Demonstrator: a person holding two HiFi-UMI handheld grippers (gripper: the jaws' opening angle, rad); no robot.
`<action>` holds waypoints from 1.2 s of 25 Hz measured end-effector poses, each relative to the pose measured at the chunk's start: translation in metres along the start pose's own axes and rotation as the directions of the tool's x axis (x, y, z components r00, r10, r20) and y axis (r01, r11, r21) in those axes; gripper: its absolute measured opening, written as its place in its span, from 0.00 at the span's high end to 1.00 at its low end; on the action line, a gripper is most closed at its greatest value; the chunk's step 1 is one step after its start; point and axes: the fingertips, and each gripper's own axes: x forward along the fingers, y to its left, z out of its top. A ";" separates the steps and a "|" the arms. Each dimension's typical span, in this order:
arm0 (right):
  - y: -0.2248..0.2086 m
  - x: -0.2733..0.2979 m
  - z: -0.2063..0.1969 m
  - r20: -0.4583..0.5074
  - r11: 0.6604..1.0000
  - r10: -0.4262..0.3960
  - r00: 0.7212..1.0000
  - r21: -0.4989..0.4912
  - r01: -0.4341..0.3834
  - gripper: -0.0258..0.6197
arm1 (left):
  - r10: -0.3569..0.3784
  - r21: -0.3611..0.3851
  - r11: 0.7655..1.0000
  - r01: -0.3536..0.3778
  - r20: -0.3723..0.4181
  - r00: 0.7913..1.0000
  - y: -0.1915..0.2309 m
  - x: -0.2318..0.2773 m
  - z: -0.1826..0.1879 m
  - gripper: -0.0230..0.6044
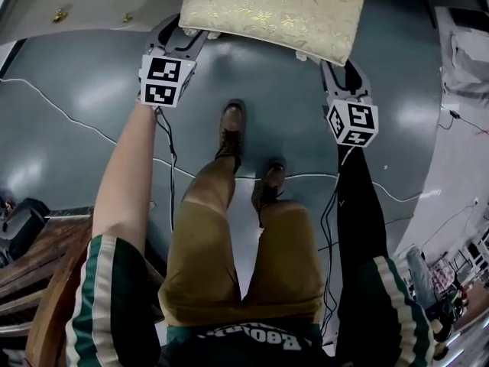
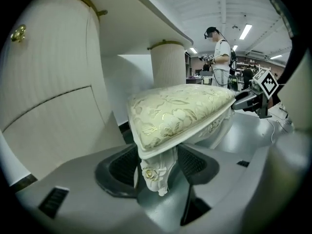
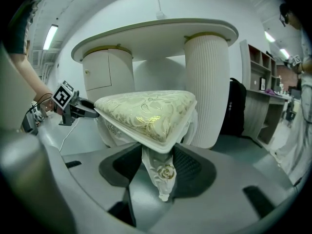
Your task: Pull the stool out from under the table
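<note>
Before the table: your stool (image 1: 275,10) stands on the grey floor (image 1: 267,82) just in front of the white table (image 3: 156,33), between its two ribbed pedestals (image 3: 207,82), with its near edge turned toward you.
Seat: a cream cushion (image 3: 146,108) with a gold leaf pattern sits on a white carved frame, and each near corner meets one of your grippers.
Left gripper (image 2: 156,167): it sits at the stool's near left corner. Its jaws stand wide apart, and the carved leg (image 2: 155,172) with the gold rose stands between them unclamped.
Right gripper (image 3: 158,167): it sits at the near right corner. The rose-carved leg there fills the gap between the pads, so the jaws seem closed on it, though the wide-angle view leaves the actual contact unsure.
Your arms: the bare left forearm (image 1: 130,182) and the black right sleeve (image 1: 355,205) both reach forward and down to the stool's corners.
Your feet: brown shoes (image 1: 231,125) stand on the floor between the two grippers, apart from the stool.
Cable: a thin white cable (image 1: 76,117) trails across the floor under your left arm.
Beside you: dark wooden furniture (image 1: 30,266) stands at your left.
Background: another person (image 2: 222,57) stands well beyond the table.
</note>
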 end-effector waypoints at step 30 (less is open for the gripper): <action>-0.009 -0.033 -0.042 -0.166 0.997 -0.014 0.986 0.071 0.026 0.65 | -0.009 -0.053 0.999 -0.001 -0.194 0.981 -0.062 -0.047 -0.037 0.58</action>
